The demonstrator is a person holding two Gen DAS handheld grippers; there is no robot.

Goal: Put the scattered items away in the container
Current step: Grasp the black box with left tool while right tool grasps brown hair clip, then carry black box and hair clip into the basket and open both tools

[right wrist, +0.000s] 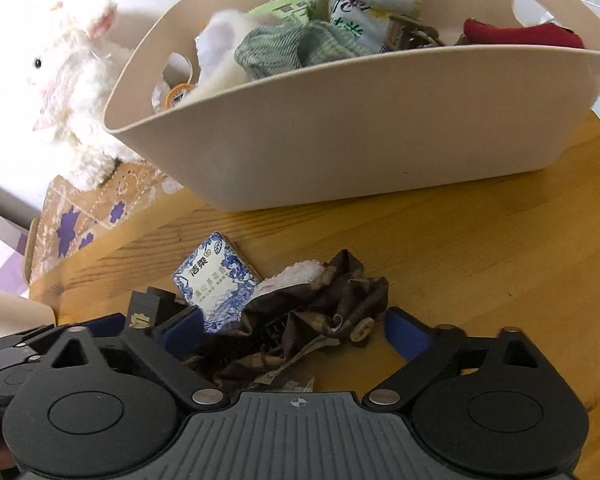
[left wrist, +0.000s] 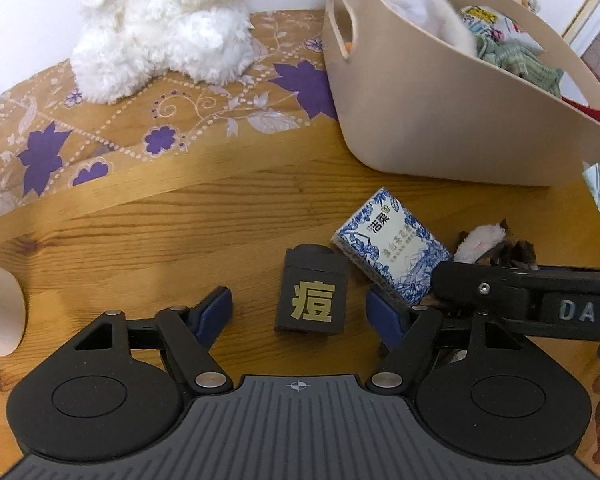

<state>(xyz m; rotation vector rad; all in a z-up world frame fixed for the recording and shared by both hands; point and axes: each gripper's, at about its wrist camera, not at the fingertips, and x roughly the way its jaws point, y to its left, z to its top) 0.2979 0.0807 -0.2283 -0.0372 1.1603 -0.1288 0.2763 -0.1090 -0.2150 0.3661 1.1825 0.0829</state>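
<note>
A beige tub [left wrist: 440, 120] stands at the back right of the wooden table, holding several items; it also shows in the right wrist view [right wrist: 360, 128]. My left gripper [left wrist: 300, 312] is open around a small dark box with a gold character [left wrist: 311, 296]. A blue-and-white tissue pack [left wrist: 392, 246] lies just right of it, also seen from the right wrist [right wrist: 216, 276]. My right gripper [right wrist: 296, 328] is open around a crumpled brown plush toy with a white paw [right wrist: 308, 312]. The right gripper's body [left wrist: 540, 300] shows at the right of the left wrist view.
A white fluffy plush rabbit [left wrist: 160, 28] sits on a floral mat [left wrist: 100, 136] at the back left, also in the right wrist view [right wrist: 76, 92]. A pale rounded object [left wrist: 0, 312] is at the left table edge.
</note>
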